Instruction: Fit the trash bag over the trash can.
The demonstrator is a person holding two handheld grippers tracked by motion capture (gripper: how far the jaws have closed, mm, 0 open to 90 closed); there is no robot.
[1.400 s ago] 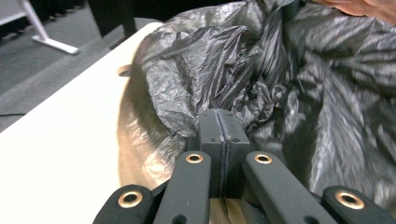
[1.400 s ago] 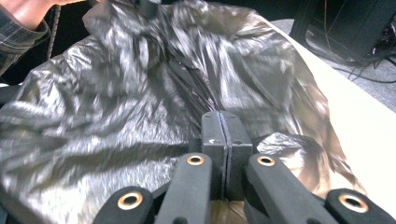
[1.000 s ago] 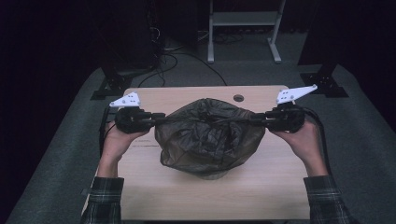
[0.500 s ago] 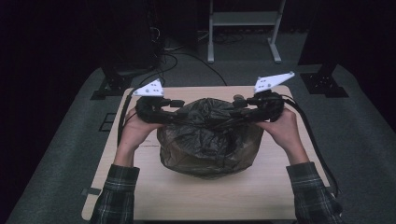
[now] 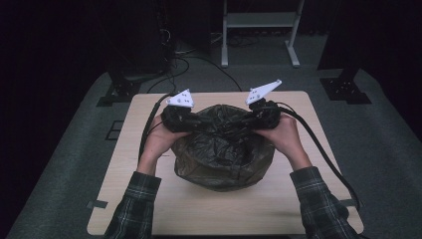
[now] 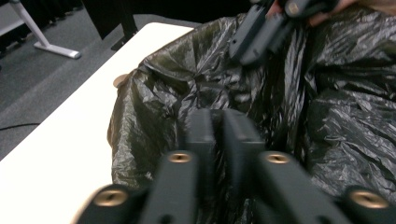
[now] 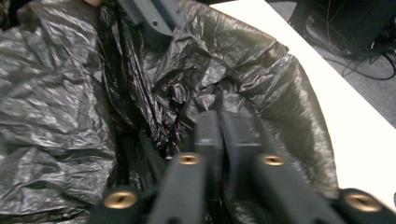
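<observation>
A black plastic garbage bag (image 5: 222,154) sits in the middle of the light wooden table (image 5: 149,204), crumpled and puffed, with its mouth gathered toward the far side. The left gripper (image 5: 196,122) and the right gripper (image 5: 242,121) meet over that gathered top, each held in one of the person's hands. In the left gripper view the two black jaws stand pressed together with a fold of the bag's film pinched between them, and the same shows in the right gripper view; both pairs have just been closing onto the plastic. The step in hand looks like drawing the two sides of the bag's mouth together, likely to tie or twist it shut. To do it well, the pinches should stay firm on several layers of film rather than a single thin edge, since thin plastic slips or tears under a sideways pull. The two grippers are best brought across each other slowly and kept level, close above the bag, so that the slack between them stays short and the bag's body remains planted on the table rather than dragging toward its edge.
</observation>
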